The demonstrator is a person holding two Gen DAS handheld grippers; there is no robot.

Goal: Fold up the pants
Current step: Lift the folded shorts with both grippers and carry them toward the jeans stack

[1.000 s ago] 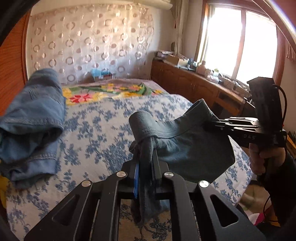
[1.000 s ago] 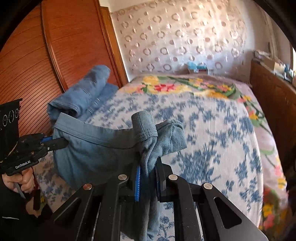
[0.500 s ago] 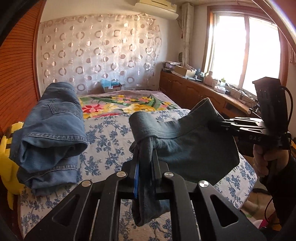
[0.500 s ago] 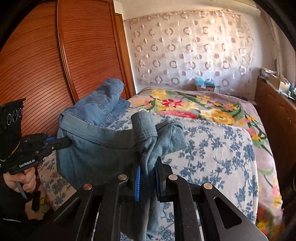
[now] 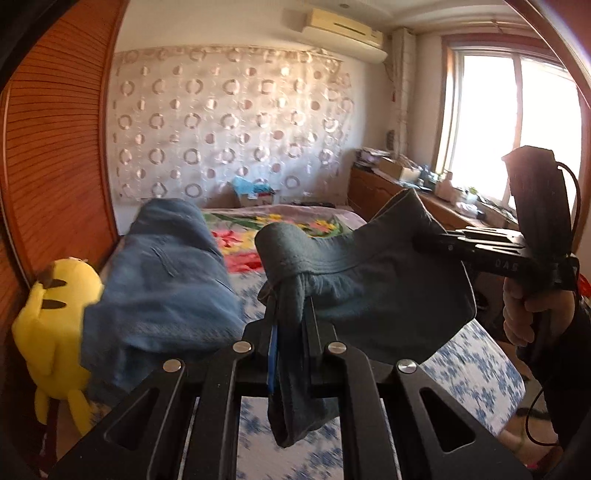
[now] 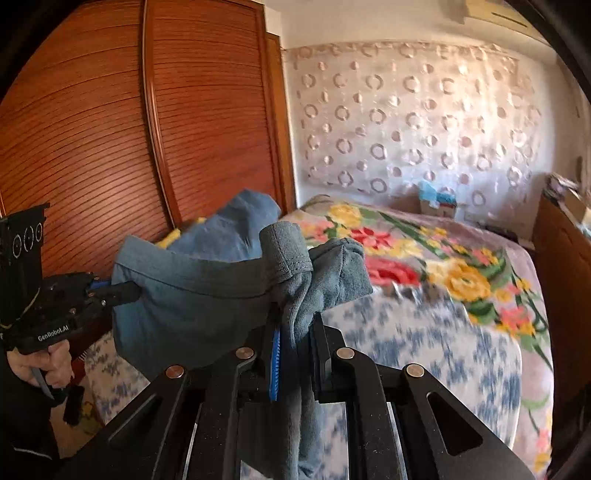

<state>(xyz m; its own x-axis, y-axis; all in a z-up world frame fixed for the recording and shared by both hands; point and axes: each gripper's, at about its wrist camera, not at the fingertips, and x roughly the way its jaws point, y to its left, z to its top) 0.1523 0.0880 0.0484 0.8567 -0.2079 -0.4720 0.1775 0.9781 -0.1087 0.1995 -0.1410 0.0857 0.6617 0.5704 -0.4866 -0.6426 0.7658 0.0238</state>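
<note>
Showing yellow plush (image 5: 55, 325) only leftward; both claws clamp pants (image 5: 369, 280).

Both grippers are matte black with round silver screws and a blue pad inside one finger. The left gripper (image 6: 122, 291) bears white "GenRobot.AI" lettering; a black cable loops off the right gripper (image 5: 424, 242). Bare-skinned hands, dark sleeves.

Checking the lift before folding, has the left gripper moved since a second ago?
Yes. The left gripper, shut on the pants, has risen: the bed sits lower in its view and the air conditioner now shows.
</note>
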